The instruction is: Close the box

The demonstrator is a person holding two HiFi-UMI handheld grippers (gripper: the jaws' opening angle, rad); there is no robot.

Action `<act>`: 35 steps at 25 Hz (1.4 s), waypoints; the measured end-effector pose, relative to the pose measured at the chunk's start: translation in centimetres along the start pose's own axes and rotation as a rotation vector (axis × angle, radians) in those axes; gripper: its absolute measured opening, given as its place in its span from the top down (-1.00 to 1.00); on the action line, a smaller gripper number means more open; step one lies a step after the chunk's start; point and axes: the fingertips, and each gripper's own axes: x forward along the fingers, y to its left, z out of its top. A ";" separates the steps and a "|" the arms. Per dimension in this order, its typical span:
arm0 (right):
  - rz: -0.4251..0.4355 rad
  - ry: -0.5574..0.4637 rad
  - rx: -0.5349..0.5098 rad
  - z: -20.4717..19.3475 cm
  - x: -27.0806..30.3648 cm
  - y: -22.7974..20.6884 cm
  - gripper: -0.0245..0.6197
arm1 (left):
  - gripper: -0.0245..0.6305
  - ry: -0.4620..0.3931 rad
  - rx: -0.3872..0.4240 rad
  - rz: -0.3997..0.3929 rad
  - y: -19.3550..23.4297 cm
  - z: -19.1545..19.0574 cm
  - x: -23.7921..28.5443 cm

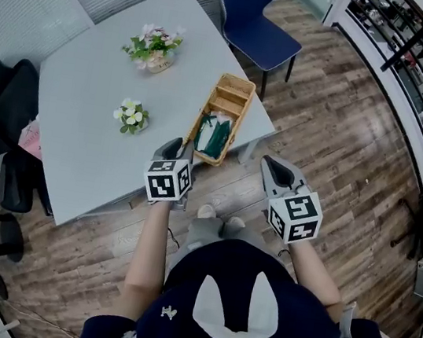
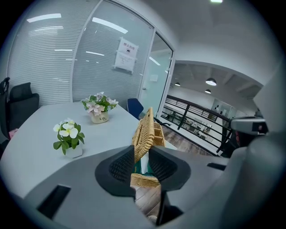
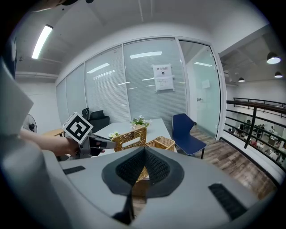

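Fingers (image 2: 120, 167) of the left gripper (image 2: 142, 159) stand a little apart. The edge of the lid (image 2: 145, 132) is in the gap, but they do not seem to squeeze it. Fingers (image 3: 127, 167) of the right gripper (image 3: 143, 156) are pressed together and hold nothing. The lid stands straight up over the box (image 3: 165, 144), which sits at the near edge of the tabletop (image 1: 89, 89). Green things (image 1: 217, 135) show inside. I think the job is about half done: the lid has yet to swing down flat.
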 end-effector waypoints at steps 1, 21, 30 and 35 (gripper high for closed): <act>-0.001 0.000 0.001 0.0 0.0 0.0 0.90 | 0.65 0.002 0.011 0.001 -0.1 -0.1 0.0; -0.004 -0.001 0.011 -0.5 -0.3 -0.2 0.90 | 0.59 0.043 0.161 0.001 -2.1 -1.4 0.6; -0.006 0.004 0.011 -0.7 -0.4 -0.2 0.90 | 0.52 0.070 0.218 0.002 -3.1 -2.3 1.1; -0.010 0.008 0.013 -0.8 -0.5 -0.3 0.90 | 0.51 0.081 0.283 0.007 -3.3 -2.4 1.3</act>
